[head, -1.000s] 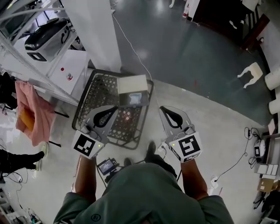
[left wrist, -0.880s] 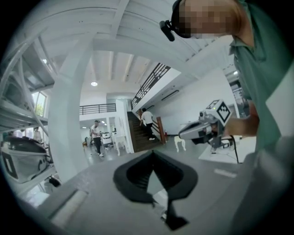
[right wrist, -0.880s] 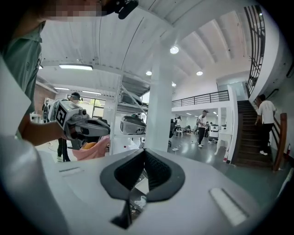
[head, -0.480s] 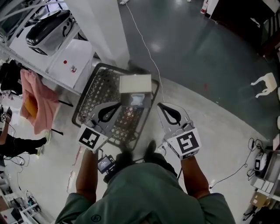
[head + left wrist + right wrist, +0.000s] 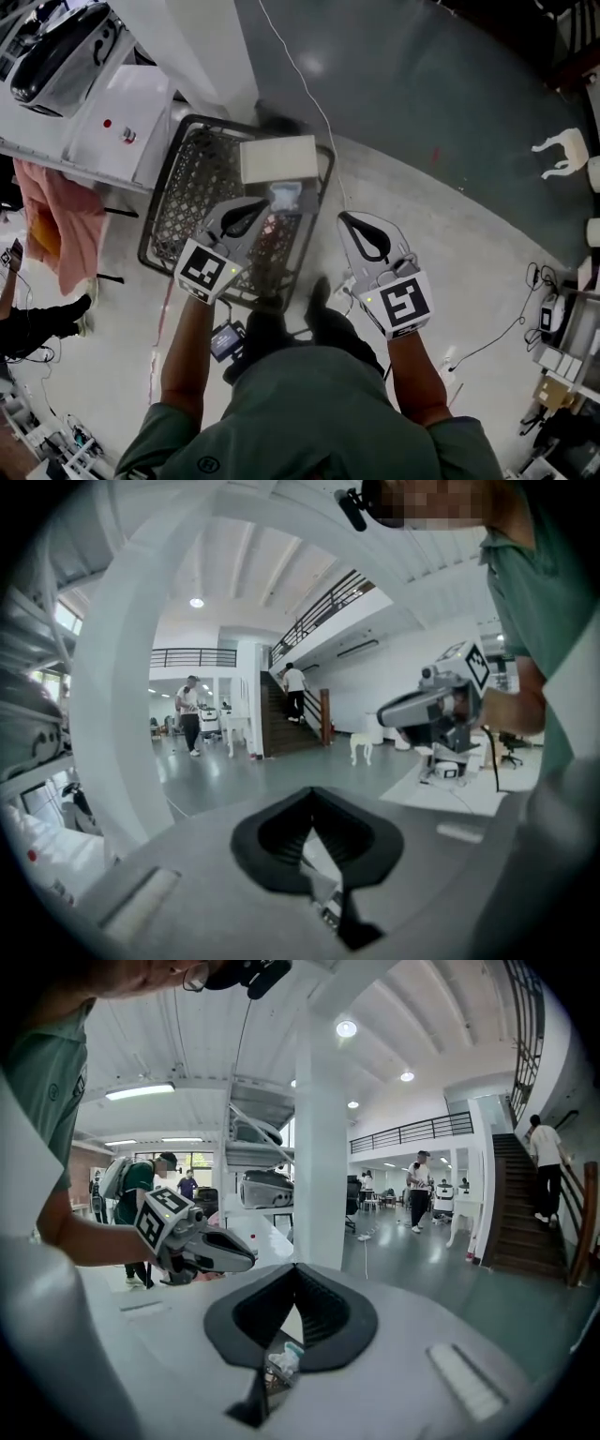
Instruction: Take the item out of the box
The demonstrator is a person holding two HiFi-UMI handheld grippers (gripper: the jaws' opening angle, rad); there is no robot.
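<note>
Pale floor [image 5: 450, 244] carries the wire basket [image 5: 192, 187]; the box [image 5: 278, 159] lies in it just ahead of my left tongs [image 5: 264, 202] and left of my right tongs [image 5: 341, 217]. Both pairs are pressed together and empty, poised for the reach, I judge.

An open industrial hall: staircase [image 5: 521, 1239], mezzanine railing [image 5: 412, 1132], polished grey floor [image 5: 441, 112], trailing cable [image 5: 298, 73].

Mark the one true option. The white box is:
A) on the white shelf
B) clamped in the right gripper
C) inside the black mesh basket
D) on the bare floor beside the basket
C: in the head view the white box lies within the rim of the black mesh basket, at its far right corner, and neither gripper is touching it.
</note>
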